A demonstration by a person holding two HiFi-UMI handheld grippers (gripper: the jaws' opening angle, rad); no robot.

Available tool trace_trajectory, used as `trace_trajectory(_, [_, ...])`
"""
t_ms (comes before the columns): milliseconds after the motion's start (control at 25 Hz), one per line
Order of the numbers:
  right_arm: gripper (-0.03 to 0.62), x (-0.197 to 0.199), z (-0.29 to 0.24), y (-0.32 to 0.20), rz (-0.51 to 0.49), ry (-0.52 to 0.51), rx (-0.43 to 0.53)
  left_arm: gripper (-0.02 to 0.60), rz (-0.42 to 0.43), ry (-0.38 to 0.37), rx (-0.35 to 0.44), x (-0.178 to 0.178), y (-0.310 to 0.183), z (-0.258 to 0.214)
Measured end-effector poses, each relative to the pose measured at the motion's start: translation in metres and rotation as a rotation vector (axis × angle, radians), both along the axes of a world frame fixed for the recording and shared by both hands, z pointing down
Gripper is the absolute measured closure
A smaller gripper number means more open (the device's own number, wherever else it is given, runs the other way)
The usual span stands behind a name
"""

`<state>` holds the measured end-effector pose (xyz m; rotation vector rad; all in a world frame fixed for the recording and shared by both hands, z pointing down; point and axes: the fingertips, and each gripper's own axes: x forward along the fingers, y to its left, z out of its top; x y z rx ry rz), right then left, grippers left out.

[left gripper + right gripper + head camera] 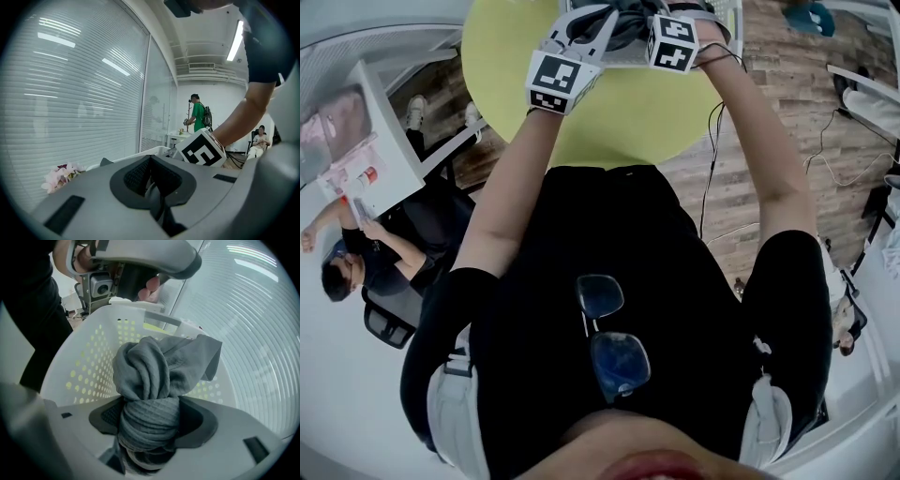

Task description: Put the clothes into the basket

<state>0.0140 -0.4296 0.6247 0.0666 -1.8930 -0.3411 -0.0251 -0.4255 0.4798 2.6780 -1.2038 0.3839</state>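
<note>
A grey ribbed garment (150, 376) is bunched into a thick wad between the jaws of my right gripper (149, 427), which is shut on it. It hangs over the inside of the white perforated basket (89, 362). In the head view the grey garment (623, 23) lies at the basket (727, 17) on the table's far side, with my right gripper (661, 21) on it. My left gripper (584, 26) is beside it, to the left. In its own view the left gripper (152, 180) has its jaws together with nothing seen between them, aimed over the basket rim (154, 151).
The basket stands on a round yellow-green table (619, 117) on a wood floor with cables (712, 159). A seated person (366, 262) is at a white desk at the left. Window blinds, pink flowers (61, 176) and two more people (199, 117) show beyond.
</note>
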Motion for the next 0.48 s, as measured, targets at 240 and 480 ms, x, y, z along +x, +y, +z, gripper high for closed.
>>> trace_trajectory(240, [0.275, -0.003, 0.027, -0.001, 0.023, 0.0, -0.042, 0.571, -0.001, 0.014, -0.003, -0.002, -0.005, 0.004])
trace_trajectory(480, [0.273, -0.001, 0.054, -0.013, 0.049, 0.008, -0.083, 0.571, -0.008, 0.019, -0.001, -0.005, -0.009, 0.006])
